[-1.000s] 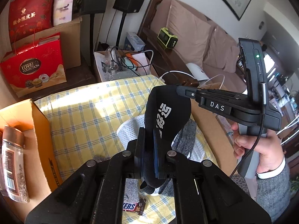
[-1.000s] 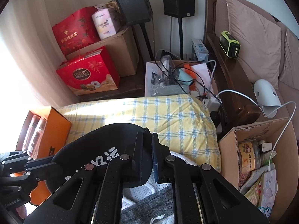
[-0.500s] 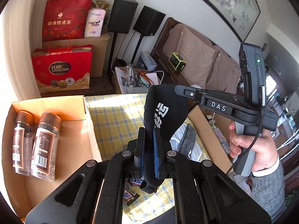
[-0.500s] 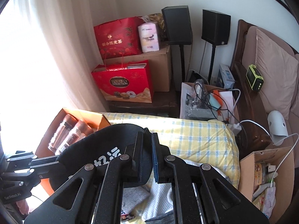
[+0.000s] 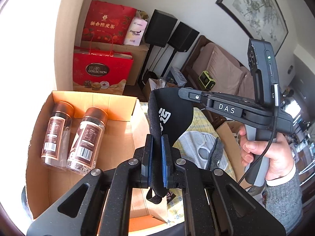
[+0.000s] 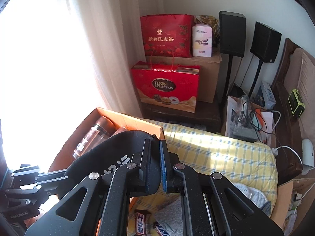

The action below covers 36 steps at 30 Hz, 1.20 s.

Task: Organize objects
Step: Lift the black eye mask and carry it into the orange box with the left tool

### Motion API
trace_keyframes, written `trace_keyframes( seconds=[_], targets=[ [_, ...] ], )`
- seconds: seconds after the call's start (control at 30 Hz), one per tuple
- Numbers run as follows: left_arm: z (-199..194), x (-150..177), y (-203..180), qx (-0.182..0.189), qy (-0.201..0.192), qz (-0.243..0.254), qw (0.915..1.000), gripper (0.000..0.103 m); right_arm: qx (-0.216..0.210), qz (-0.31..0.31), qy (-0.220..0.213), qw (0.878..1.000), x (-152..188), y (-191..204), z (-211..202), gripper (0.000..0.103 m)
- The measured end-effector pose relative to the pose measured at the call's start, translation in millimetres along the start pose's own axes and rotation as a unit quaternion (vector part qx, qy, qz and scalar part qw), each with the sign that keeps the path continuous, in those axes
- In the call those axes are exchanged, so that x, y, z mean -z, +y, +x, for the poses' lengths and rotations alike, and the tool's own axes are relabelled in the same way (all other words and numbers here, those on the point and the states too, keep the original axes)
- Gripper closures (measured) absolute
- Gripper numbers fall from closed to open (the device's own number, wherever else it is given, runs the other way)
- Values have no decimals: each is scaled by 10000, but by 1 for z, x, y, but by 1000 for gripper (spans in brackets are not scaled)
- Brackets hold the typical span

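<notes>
A black cloth mask (image 5: pixel 169 118) with white characters hangs stretched between both grippers. My left gripper (image 5: pixel 157 137) is shut on its near end, a strap loop dangling below the pads. My right gripper (image 5: pixel 182 92), held by a hand (image 5: pixel 261 149), is shut on the far end. In the right wrist view my right gripper (image 6: pixel 155 141) pinches the mask (image 6: pixel 102 157), and my left gripper (image 6: pixel 67 175) holds the other end at lower left. The mask hangs above the right edge of an open cardboard box (image 5: pixel 37 173), in which two brown-capped jars (image 5: pixel 86 139) lie.
A yellow checked cloth (image 6: pixel 216 153) covers the table, with chocolate bars (image 6: pixel 141 224), a grey sock (image 6: pixel 171 216) and a white mesh cloth (image 5: pixel 198 143) on it. Red gift bags (image 6: pixel 165 86), speakers (image 6: pixel 232 33) and a sofa stand behind. A second cardboard box (image 6: pixel 285 196) sits at right.
Both grippers have carried the mask leftward and a little up, from over the checked cloth to over the box's edge. The box and its jars have slid further into view.
</notes>
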<state>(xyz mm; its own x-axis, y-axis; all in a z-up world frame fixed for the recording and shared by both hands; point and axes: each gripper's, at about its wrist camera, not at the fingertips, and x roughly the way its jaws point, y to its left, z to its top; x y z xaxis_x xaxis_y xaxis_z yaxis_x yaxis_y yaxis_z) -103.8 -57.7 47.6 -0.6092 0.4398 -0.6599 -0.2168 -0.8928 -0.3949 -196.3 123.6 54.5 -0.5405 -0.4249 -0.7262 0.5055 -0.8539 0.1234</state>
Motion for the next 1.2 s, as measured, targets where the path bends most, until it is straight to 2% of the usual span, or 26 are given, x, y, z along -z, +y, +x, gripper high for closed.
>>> trace_keyframes(
  seconds=[0.47,0.6,0.7,0.83,0.93,1.07,1.2],
  targets=[
    [-1,6,53,-307,59,-350,9989,96,-225,-211,205,9993,-2,36,43,96],
    [-1,6,57,-432,-38,-269,9987,96,-212,-280,287,9990,-3,41,58,96],
    [2,1,53,-649,-77,-17,9979,96,-153,-359,370,9986,-4,44,72,95],
    [9,-5,44,-999,-80,407,9941,96,-98,-176,597,9980,0,38,89,79],
    [20,-7,40,-1151,4,595,9916,96,-176,-14,655,9977,5,30,92,72],
    [28,-10,37,-1215,43,702,9901,96,-88,12,706,9975,10,20,92,65],
    [24,-15,41,-1192,-24,632,9908,96,-83,45,676,9977,9,13,86,63]
  ],
)
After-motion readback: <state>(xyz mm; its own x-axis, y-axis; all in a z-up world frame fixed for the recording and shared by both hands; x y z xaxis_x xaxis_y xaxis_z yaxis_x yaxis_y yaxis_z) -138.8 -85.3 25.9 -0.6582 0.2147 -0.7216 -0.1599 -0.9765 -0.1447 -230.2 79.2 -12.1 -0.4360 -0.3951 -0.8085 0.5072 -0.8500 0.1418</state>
